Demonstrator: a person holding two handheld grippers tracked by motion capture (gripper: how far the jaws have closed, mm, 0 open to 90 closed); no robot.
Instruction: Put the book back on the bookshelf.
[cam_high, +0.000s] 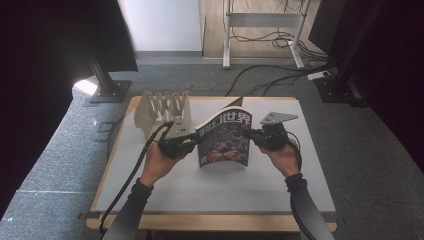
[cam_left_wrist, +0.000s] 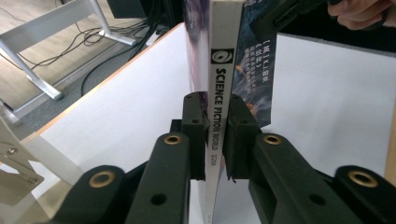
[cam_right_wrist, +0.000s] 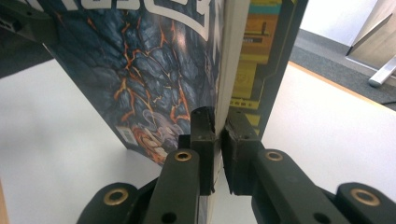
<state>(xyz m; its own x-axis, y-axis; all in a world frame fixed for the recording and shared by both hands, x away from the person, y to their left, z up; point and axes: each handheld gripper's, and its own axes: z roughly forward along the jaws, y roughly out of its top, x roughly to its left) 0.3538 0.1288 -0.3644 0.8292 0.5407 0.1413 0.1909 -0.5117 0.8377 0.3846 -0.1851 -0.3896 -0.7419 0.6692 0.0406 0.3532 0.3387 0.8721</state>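
Clearly the magazine (cam_high: 224, 137), mid-frame, is light and floppy; each hand-held gripper, left (cam_high: 192, 140) and right (cam_high: 251, 134), clamps an edge, best near the stiffer spine.

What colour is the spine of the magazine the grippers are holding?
White with black lettering: the magazine's spine shows best in the left gripper view.

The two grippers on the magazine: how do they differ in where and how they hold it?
The left gripper clamps the magazine on its white spine edge, printed SCIENCE FICTION WORLD, while the right gripper clamps the opposite, open page edge. The left gripper stands close to the slotted rack; the right gripper is on the far side of the magazine from it. Both are shut on the magazine, holding it upright above the table.
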